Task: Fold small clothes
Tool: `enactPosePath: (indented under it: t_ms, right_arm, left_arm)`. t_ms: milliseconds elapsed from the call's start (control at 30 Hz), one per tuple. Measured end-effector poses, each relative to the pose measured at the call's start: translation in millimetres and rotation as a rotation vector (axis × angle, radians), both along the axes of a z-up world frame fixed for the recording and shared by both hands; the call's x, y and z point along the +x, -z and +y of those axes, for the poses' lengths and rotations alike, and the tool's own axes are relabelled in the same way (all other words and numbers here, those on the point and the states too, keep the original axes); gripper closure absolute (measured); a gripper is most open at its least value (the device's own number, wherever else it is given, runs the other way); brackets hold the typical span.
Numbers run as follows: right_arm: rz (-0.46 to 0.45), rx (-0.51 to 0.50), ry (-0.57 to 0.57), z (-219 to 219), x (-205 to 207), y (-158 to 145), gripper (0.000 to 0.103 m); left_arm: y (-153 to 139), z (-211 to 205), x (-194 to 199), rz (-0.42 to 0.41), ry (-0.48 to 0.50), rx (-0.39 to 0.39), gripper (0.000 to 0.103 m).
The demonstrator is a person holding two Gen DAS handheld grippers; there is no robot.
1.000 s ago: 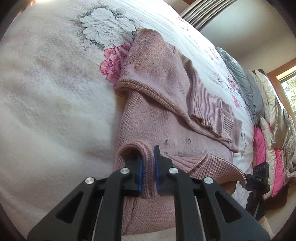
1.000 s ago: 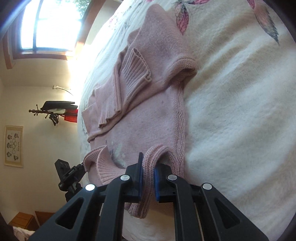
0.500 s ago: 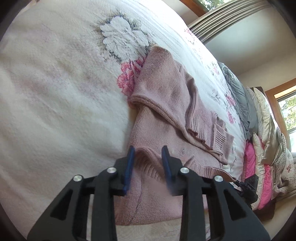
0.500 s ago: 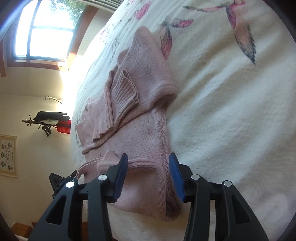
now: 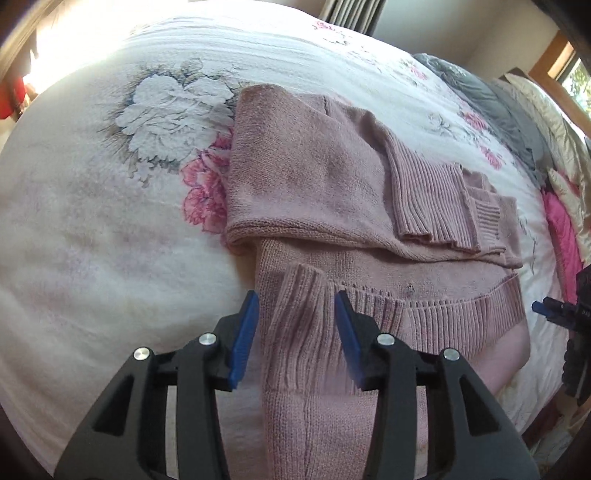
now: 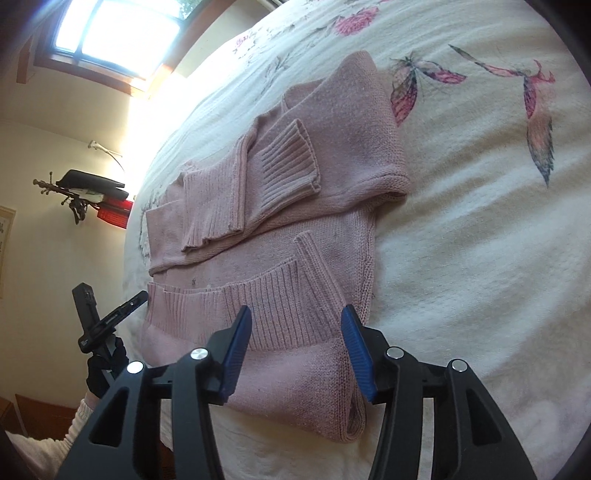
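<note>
A pink knitted sweater (image 5: pixel 325 177) (image 6: pixel 332 136) lies on the floral bedspread (image 5: pixel 92 229) (image 6: pixel 480 229), its sleeves folded across the chest. The ribbed hem (image 5: pixel 443 314) (image 6: pixel 266 306) is turned up over the body, with one corner flipped back. My left gripper (image 5: pixel 295 314) hangs open just above the hem's left corner, its blue pads either side of the ribbing and holding nothing. At the hem's other corner my right gripper (image 6: pixel 295 328) is open too, nothing between its pads. The right gripper's tip (image 5: pixel 554 308) shows at the right edge of the left wrist view.
Grey and pink bedding (image 5: pixel 517 110) is piled at the bed's far right end. A window (image 6: pixel 118 33) and a wall hook with dark items (image 6: pixel 88 192) are to the left. A gloved hand holds the left gripper (image 6: pixel 99 332) at the bed's edge (image 6: pixel 155 369).
Both grippers were shut on the sweater's hem corners a second ago. They have opened, dropped the hem onto the sweater's body, and drawn back a little.
</note>
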State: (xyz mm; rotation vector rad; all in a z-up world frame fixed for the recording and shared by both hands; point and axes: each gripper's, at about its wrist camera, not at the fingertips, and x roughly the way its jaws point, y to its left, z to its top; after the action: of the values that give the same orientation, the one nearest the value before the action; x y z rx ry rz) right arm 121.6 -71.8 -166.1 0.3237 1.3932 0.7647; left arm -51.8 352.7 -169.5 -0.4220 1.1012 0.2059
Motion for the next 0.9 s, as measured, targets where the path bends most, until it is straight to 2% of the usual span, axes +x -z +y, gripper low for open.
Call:
enactPosePath:
  t_ms: [133,233,300,333,500,600,733,767,833,867,900]
  right_arm:
    - [-0.014,-0.017,-0.014,6,0,1,0.051]
    - [-0.025,-0.026,-0.029,10,1,1,0.051]
    - [-0.043,-0.047,-0.045,16,3,1,0.047]
    - [-0.059,-0.063,-0.054,19,4,0,0.044]
    - [-0.143,-0.137,-0.117,44,15,-2,0.042]
    - [-0.154,-0.175,-0.176,61,22,7,0.040]
    - [-0.135,-0.241,-0.244,80,26,29,0.041]
    - [-0.130,-0.254,-0.259,83,26,34,0.042]
    - [-0.131,-0.279,-0.280,87,24,41,0.057]
    - [-0.130,-0.279,-0.277,87,22,41,0.063]
    - [-0.118,-0.260,-0.281,87,21,40,0.081]
  left_arm:
    - [11,-4,10,0.042,0.039,0.041,0.059]
    - [13,-2,11,0.043,0.032,0.041,0.065]
    - [12,-5,11,0.038,0.048,0.046,0.093]
    - [10,-7,11,0.037,0.057,0.051,0.093]
    - [0,-20,9,-0.007,0.100,0.059,0.095]
    - [6,-18,12,0.016,0.097,0.066,0.094]
    - [19,-8,18,0.040,0.070,0.035,0.084]
    - [20,-7,18,0.040,0.066,0.025,0.084]
    - [21,-6,18,0.039,0.064,0.016,0.087]
    - [20,-8,18,0.035,0.070,0.019,0.092]
    - [19,-10,17,0.030,0.075,0.025,0.093]
